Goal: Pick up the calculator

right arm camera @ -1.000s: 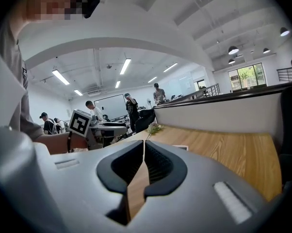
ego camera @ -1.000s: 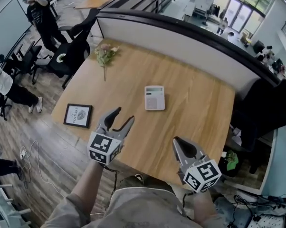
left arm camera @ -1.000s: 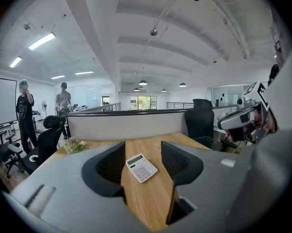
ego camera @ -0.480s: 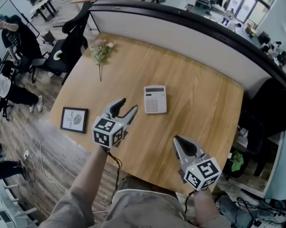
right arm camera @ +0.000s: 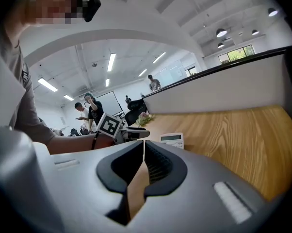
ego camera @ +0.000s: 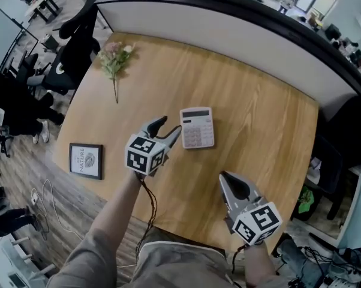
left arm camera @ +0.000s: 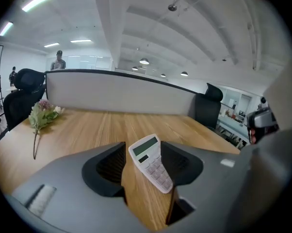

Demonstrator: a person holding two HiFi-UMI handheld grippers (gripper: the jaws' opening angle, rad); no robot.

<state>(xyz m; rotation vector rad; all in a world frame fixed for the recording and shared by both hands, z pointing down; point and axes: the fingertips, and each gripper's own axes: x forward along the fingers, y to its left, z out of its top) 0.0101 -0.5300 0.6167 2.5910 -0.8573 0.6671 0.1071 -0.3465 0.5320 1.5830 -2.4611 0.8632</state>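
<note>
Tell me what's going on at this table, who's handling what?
A person holds a gripper in each hand over a wooden table. The left gripper has its jaws open and lined up on the white calculator, which lies flat and is not yet gripped. The right gripper is shut and empty near the table's front edge. A flower sprig and a framed picture lie off to the side.
</note>
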